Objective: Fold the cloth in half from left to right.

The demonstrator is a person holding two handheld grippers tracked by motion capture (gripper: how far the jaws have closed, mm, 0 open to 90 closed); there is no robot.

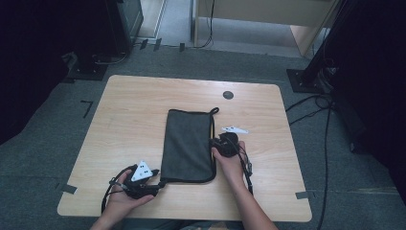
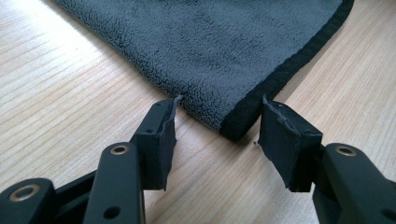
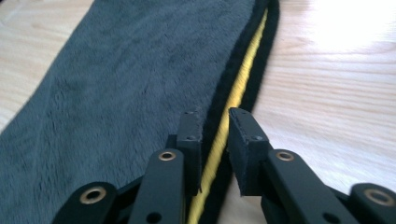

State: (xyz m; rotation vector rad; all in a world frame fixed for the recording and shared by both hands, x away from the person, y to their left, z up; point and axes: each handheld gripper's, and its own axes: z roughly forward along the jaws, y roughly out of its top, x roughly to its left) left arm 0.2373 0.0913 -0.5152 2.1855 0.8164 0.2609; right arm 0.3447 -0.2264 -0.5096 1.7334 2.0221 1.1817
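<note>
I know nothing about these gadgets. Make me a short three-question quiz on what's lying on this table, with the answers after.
1. True or false: the grey towel lies folded on the wooden table.
2. Which part of the towel sits between the open jaws of the left gripper? A) its middle B) a corner with black trim C) its hanging loop
3. What colour is the stripe running along the towel edge in front of the right gripper?

Key:
1. True
2. B
3. Yellow; the stripe runs between two black-trimmed edges.
</note>
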